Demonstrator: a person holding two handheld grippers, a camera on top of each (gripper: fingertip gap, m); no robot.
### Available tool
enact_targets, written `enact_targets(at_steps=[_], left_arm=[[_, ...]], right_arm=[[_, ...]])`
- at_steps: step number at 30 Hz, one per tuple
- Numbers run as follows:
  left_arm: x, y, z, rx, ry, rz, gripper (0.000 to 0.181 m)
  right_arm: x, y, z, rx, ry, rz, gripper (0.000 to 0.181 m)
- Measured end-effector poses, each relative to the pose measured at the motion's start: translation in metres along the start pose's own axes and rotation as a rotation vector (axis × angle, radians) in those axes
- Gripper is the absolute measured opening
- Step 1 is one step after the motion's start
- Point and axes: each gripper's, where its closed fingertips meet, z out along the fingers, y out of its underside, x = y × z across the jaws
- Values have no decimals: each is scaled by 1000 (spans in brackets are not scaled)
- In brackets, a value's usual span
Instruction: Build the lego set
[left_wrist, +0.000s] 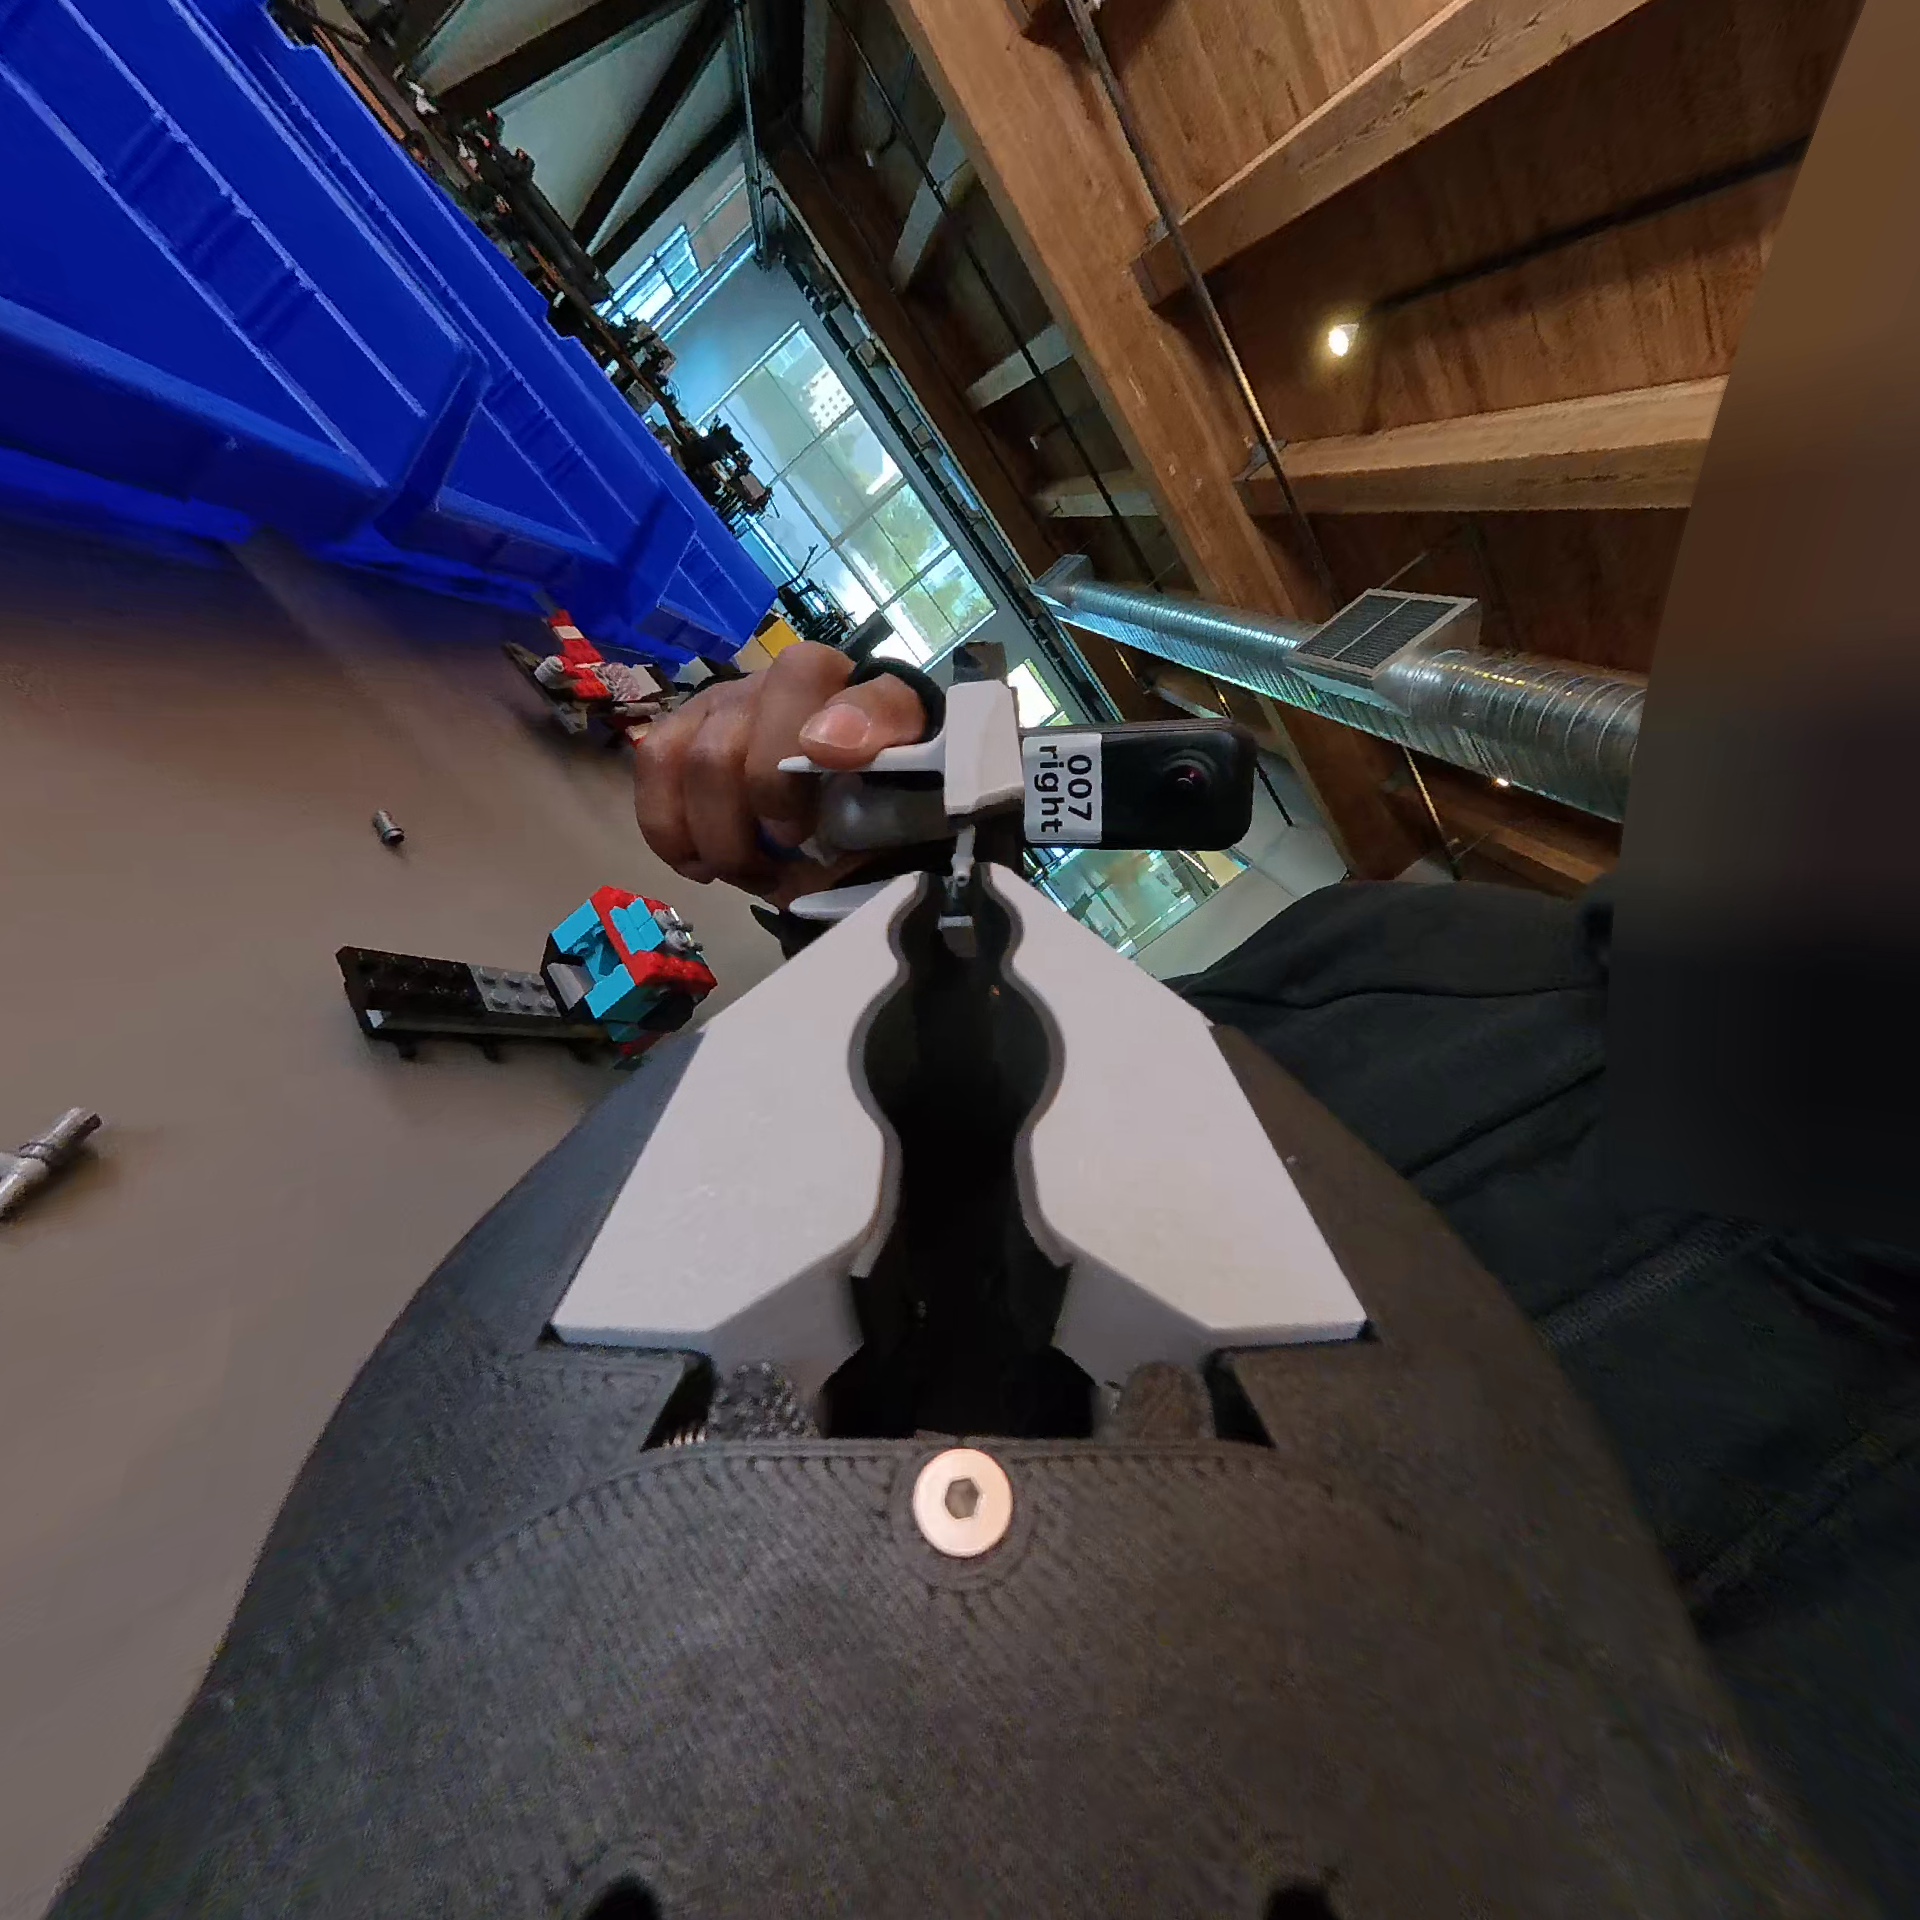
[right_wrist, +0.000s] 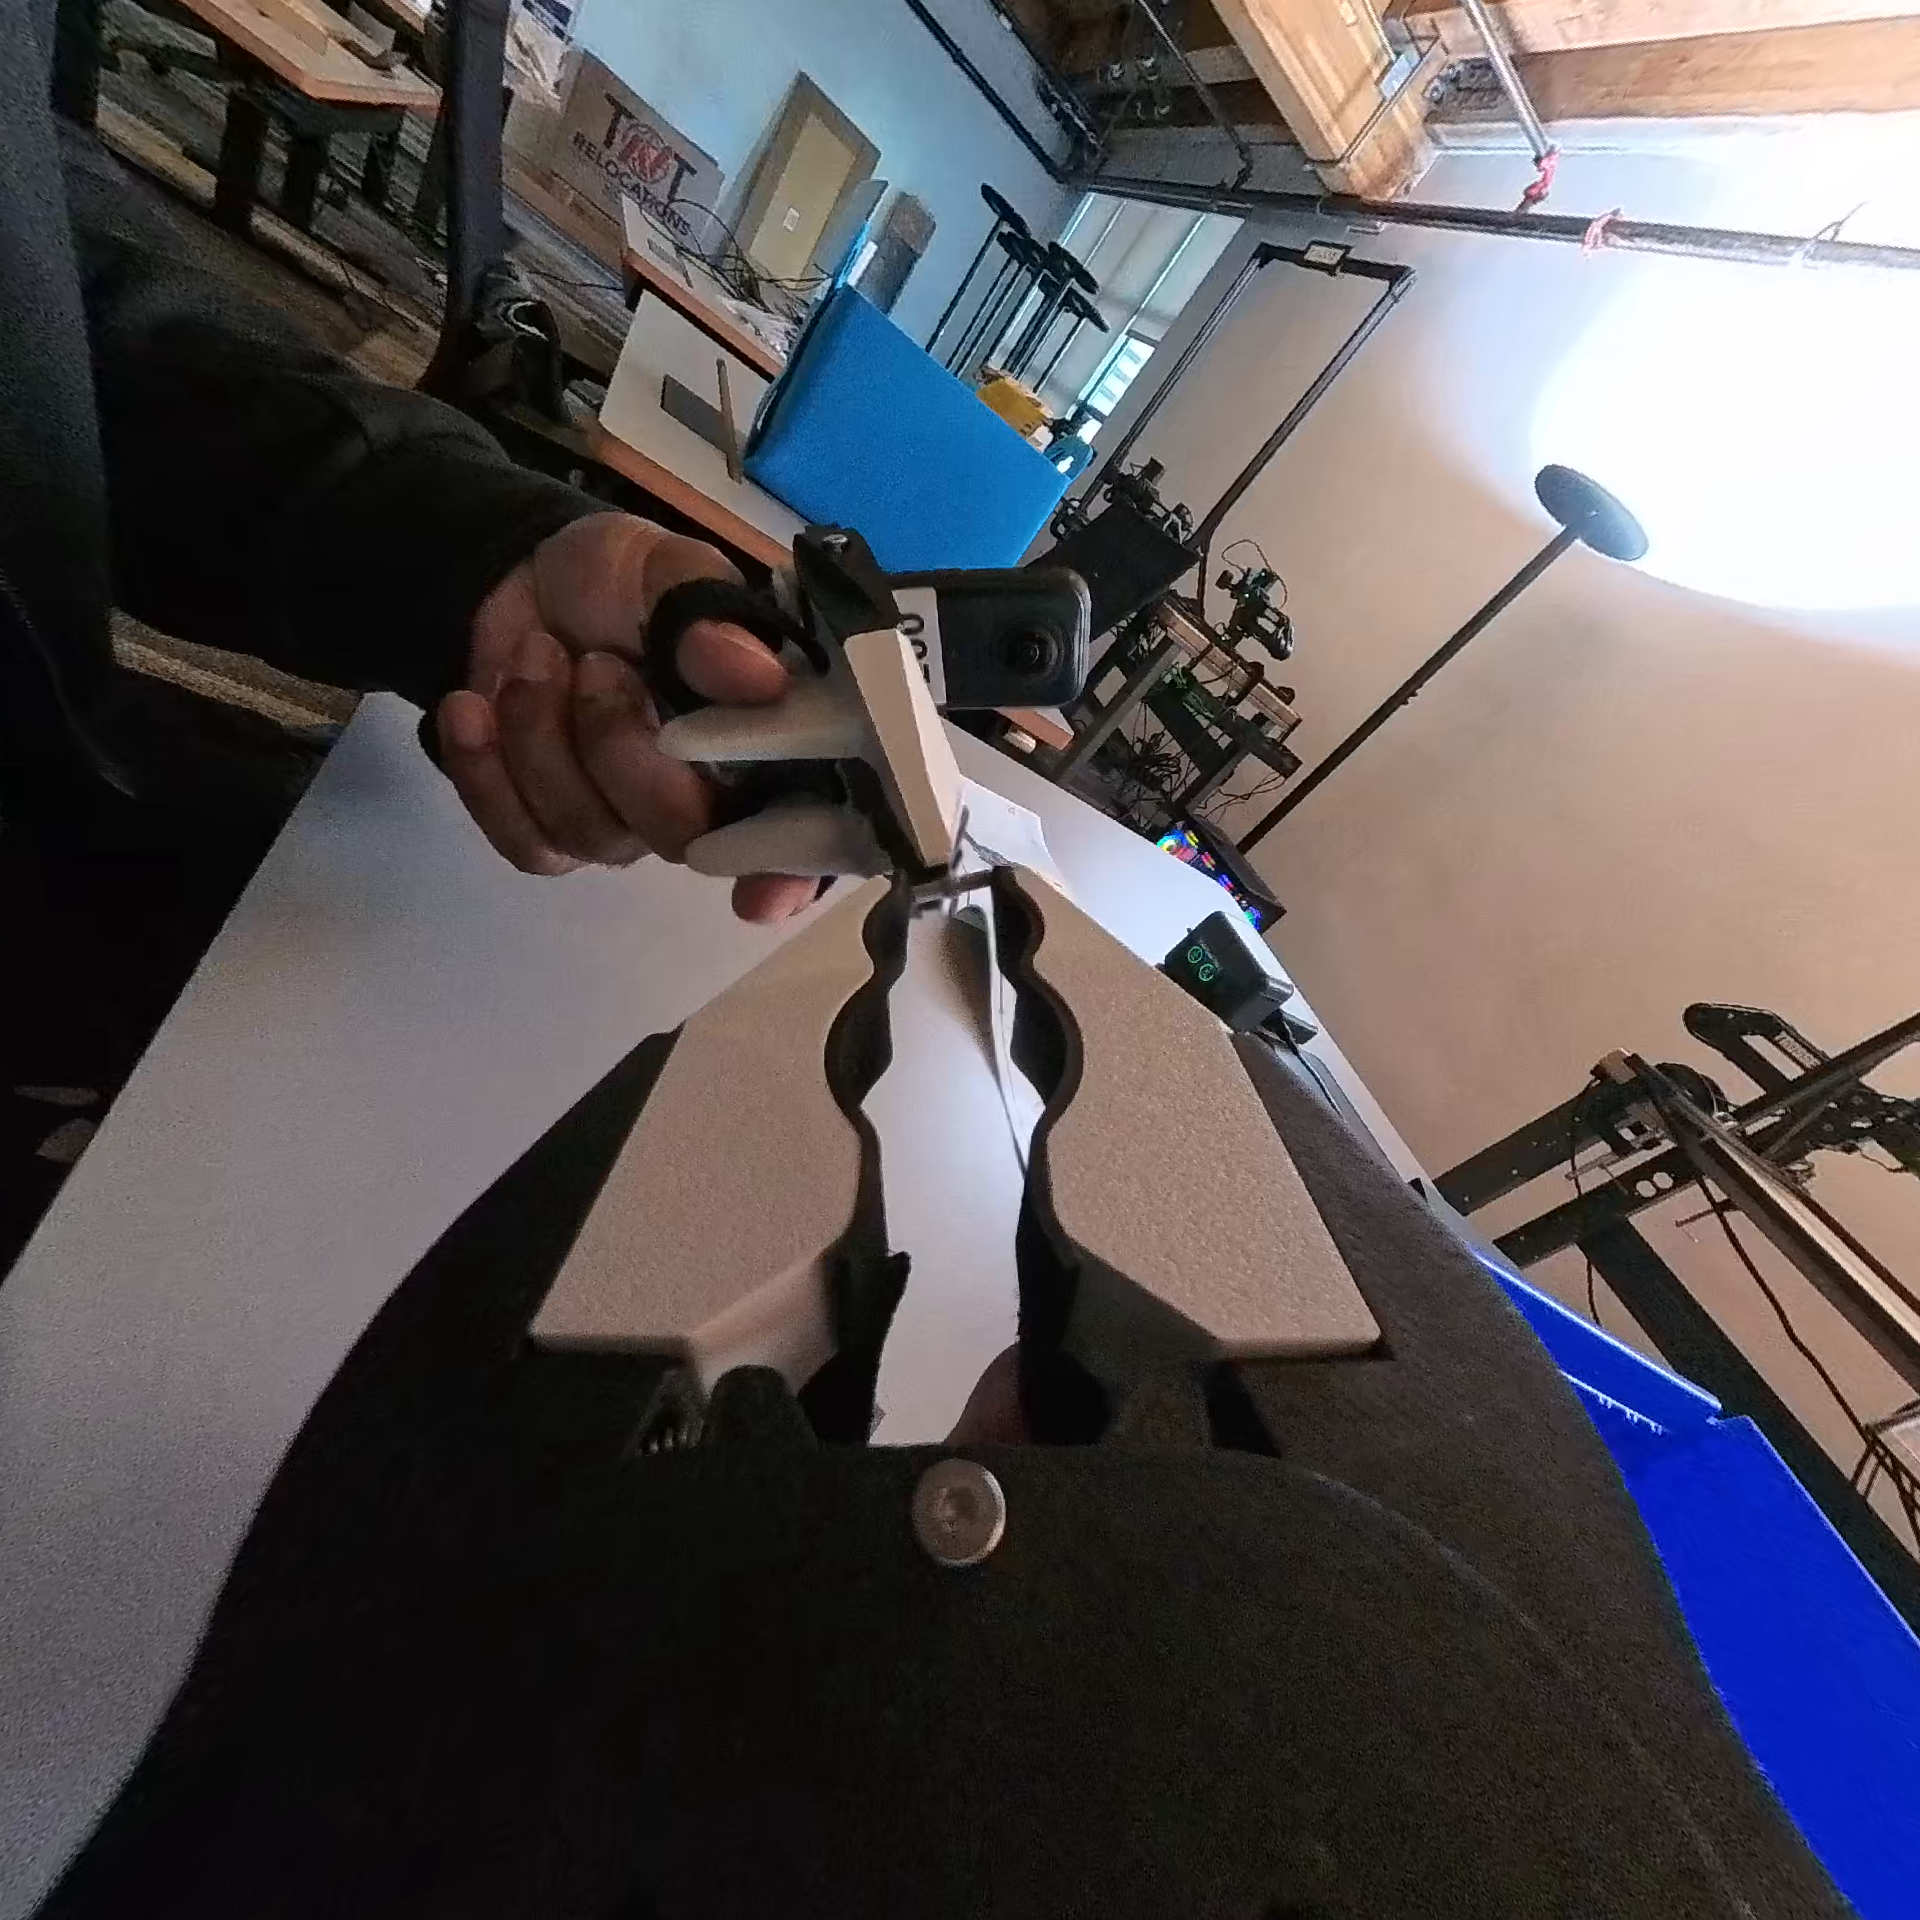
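Both grippers meeting tip to tip at frame centre. Left gripper (left_wrist: 951, 899) fingers nearly together, pinching small grey-and-white lego piece (left_wrist: 958, 902); right gripper (right_wrist: 951, 888) fingers also pinching it, narrow gap between them. Piece likely light, stiff, slippery — small enough to pop free. Grip by flat sides. Red-and-teal brick model on black plate (left_wrist: 540, 987) lying at centre left on grey tabletop (left_wrist: 208, 1299) — likely fragile; hold by plate.

Your left gripper (left_wrist: 958, 914) & right gripper (right_wrist: 951, 899): grey wavy-edged fingers (left_wrist: 748, 1132), black textured bodies, one silver hex screw (left_wrist: 961, 1502) each, black cams w/ white labels. Dark sleeve (right_wrist: 312, 520).
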Motion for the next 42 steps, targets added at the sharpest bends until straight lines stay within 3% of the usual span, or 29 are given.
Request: enact_targets(at_steps=[15,19,23,28,35,42], left_arm=[[-4,-2,2,14,-22,36,3],[-11,-7,2,16,-89,119,3],[-27,-9,-7,-13,-217,232,3],[-43,-4,-20,-80,-319,322,3],[-63,0,-33,-122,-418,393,3],[-63,6,-48,-116,-427,400,3]], right_arm=[[2,5,-2,-10,0,47,18],[14,11,-13,-40,28,120,30],[39,41,-46,-186,100,256,31],[42,110,-90,-486,149,468,18],[12,170,-93,-800,109,583,12],[8,181,-94,-821,83,685,13]])
